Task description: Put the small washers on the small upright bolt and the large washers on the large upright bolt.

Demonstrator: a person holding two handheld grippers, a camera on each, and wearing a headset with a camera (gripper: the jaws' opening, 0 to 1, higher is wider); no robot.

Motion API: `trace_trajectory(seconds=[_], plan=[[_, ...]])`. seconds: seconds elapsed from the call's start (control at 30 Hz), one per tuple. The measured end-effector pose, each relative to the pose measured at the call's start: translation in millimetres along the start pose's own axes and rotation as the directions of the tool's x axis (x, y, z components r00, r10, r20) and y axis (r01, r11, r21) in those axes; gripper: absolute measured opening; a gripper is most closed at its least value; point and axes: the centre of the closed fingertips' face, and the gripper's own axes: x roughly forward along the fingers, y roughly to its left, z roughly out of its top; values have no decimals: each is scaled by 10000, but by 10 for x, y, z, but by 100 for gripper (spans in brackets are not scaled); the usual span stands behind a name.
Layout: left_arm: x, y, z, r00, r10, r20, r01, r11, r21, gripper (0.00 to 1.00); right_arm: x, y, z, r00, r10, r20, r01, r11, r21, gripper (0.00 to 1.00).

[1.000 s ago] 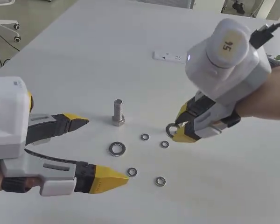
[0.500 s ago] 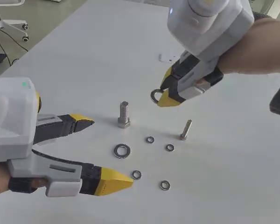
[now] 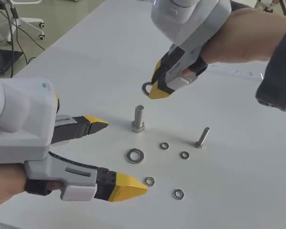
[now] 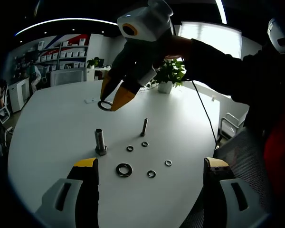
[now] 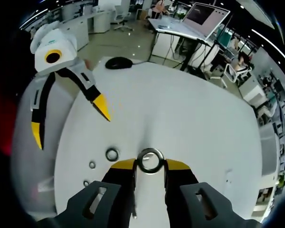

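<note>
Steel washers loose: 4 sm (image 3: 164,145) (image 3: 185,155) (image 3: 149,181) (image 3: 178,194), 1 lg (image 3: 135,155); R hand-held gripper (image 3: 155,90) clamps another lg (image 3: 147,88); L (image 3: 120,156) released.

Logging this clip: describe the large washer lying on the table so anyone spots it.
On the white table, find the thick upright bolt. The large washer lies flat just in front, toward the person. It is wider than the four small washers nearby.
</note>
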Motion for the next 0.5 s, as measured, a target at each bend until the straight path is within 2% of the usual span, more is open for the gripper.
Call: trace_trajectory(seconds=[0.2, 0.37, 0.5], plan=[[21, 29, 9, 10000, 47, 74, -46, 10000, -68, 91, 148, -8, 10, 9996, 221, -172, -222, 9997, -72, 23], [74, 28, -41, 9999, 50, -121, -49, 10000, 46, 91, 250, -15, -29, 9985, 343, -427, -348, 9993, -122, 23], [71, 47, -48, 9999, 105, -94, -105, 9999, 3, 91, 299, -32, -72, 9978, 401, -525, -409, 9991, -146, 23]])
